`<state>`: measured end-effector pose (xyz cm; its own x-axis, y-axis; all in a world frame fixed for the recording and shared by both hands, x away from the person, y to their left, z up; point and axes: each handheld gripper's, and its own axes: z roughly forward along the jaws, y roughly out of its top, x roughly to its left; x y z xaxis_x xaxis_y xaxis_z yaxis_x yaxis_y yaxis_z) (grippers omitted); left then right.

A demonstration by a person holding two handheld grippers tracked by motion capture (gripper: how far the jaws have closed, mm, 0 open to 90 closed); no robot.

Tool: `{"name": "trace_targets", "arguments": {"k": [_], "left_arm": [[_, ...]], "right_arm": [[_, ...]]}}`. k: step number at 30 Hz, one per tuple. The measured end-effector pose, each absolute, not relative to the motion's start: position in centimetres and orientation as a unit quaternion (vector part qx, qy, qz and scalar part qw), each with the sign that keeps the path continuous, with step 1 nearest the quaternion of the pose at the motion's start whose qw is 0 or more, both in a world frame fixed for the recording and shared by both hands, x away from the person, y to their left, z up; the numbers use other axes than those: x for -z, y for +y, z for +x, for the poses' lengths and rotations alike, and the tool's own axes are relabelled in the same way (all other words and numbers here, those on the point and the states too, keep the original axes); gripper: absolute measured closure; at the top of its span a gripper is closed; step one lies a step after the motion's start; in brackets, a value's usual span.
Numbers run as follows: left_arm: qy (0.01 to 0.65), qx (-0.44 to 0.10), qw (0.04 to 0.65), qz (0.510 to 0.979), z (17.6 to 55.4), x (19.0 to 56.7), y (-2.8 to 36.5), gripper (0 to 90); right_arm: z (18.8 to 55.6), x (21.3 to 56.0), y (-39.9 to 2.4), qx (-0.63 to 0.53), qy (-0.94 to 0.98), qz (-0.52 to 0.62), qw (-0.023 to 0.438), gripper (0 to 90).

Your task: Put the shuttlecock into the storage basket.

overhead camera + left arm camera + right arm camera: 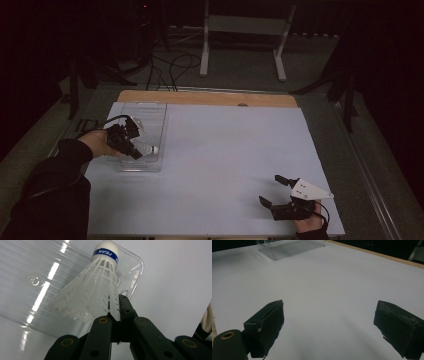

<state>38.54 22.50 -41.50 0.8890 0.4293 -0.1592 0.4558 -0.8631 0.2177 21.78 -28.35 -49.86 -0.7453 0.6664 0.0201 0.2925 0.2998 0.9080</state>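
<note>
A white plastic shuttlecock (92, 287) with a blue band around its cork head is pinched by its skirt in my left gripper (115, 315), which is shut on it. In the high view the left gripper (134, 150) hovers over the near part of a clear plastic tray (150, 112), with the shuttlecock (146, 149) pointing right, cork end outward. Over the white mat near the table's front right, my right gripper (272, 190) stands open with nothing between its jaws. In the right gripper view, that right gripper (329, 322) faces bare mat, and the tray (287, 247) lies far off.
A white mat (235, 155) covers the table, with a strip of wood (210, 98) along its far edge. Beyond the table are a white stand's legs (204, 45), cables on the floor and dark tripods. A dark sleeve (50, 195) enters at bottom left.
</note>
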Motion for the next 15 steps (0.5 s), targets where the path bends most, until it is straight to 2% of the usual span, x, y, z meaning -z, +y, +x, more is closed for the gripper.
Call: {"name": "trace_targets", "arguments": {"k": [15], "left_arm": [[0.247,0.059,0.129,0.959,39.0,42.7,22.4,88.5]], "right_arm": [[21.8,49.9,-28.3,-0.504,0.787,0.306,0.184,9.6]]}}
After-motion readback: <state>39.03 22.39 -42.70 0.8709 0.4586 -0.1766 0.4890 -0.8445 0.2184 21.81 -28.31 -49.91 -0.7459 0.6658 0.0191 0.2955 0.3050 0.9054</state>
